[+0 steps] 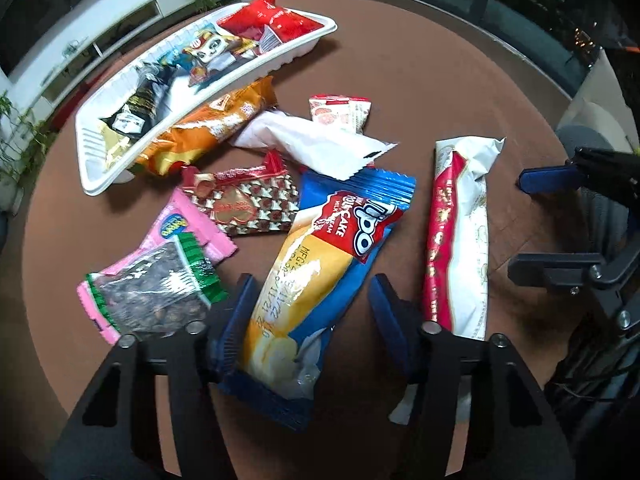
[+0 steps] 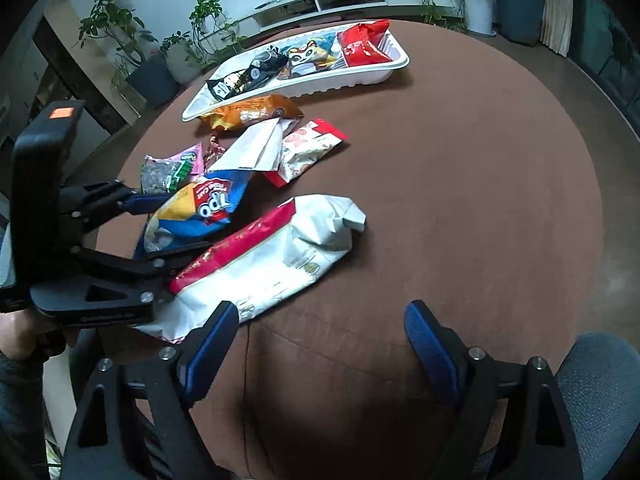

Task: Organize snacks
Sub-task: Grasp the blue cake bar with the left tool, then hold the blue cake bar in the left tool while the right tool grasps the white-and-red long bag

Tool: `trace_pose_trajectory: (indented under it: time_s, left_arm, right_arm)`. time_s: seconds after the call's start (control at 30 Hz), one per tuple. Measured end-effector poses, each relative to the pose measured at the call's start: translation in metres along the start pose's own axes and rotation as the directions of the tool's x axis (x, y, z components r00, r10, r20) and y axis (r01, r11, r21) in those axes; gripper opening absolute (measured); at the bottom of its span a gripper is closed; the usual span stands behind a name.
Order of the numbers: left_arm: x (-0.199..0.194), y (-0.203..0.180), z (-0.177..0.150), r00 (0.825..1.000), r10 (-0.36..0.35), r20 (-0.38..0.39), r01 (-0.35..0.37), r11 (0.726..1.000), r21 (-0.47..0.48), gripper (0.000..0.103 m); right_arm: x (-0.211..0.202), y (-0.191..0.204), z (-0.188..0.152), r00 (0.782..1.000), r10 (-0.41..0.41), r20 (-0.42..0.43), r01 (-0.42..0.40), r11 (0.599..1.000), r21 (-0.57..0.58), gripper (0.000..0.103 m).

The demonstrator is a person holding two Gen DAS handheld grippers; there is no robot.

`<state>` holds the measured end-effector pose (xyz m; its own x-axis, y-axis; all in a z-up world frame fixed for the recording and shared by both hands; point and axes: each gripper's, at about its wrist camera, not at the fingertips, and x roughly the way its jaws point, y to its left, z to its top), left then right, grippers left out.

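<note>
Straddling the blue Tipo roll cake packet on the brown desk, the left gripper stood spread, not pinching it. The right gripper hung spread over bare desk, beside the red-and-white packet.

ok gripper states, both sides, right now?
Left gripper: open, fingers astride the Tipo roll cake pack, not clamped.
Right gripper: open, holding nothing.
</note>
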<state>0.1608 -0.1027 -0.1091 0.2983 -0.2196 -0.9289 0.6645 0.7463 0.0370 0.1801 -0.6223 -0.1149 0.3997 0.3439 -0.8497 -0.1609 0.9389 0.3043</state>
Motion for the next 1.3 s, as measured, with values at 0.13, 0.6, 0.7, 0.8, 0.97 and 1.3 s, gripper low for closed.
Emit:
trace_pose_trajectory:
  time_s: [0.13, 0.6, 0.7, 0.8, 0.97, 1.3]
  left_arm:
    - [-0.001, -0.002, -0.001, 1.0, -0.021, 0.005, 0.021, 1.0, -0.018, 0.038]
    - [-0.017, 0.001, -0.031, 0.992, -0.071, 0.102, 0.092, 0.973, -0.213, 0.027]
    - [-0.023, 0.005, -0.043, 0.99, -0.067, 0.127, 0.099, 0.96, -0.263, 0.027]
    - [-0.033, 0.012, -0.061, 0.984, -0.066, 0.167, 0.12, 0.935, -0.333, 0.026]
    - [-0.047, 0.016, -0.091, 0.968, -0.066, 0.243, 0.169, 0.884, -0.436, 0.026]
    - [-0.061, 0.005, -0.121, 0.957, -0.056, 0.283, 0.194, 0.851, -0.487, 0.026]
  right_arm:
    - [-0.003, -0.002, -0.001, 1.0, 0.022, 0.012, -0.022, 0.999, 0.024, 0.087]
    - [0.003, 0.01, -0.006, 0.998, 0.056, 0.004, -0.056, 0.997, 0.049, 0.088]
    - [0.005, 0.013, -0.004, 0.999, 0.046, 0.005, -0.047, 0.998, 0.049, 0.09]
    - [0.009, 0.019, -0.002, 0.999, 0.049, -0.003, -0.049, 0.998, 0.048, 0.091]
    - [0.017, 0.03, 0.006, 1.0, 0.027, -0.013, -0.026, 0.998, 0.056, 0.092]
    - [0.041, 0.055, 0.029, 0.998, -0.065, -0.009, 0.065, 0.998, -0.016, 0.095]
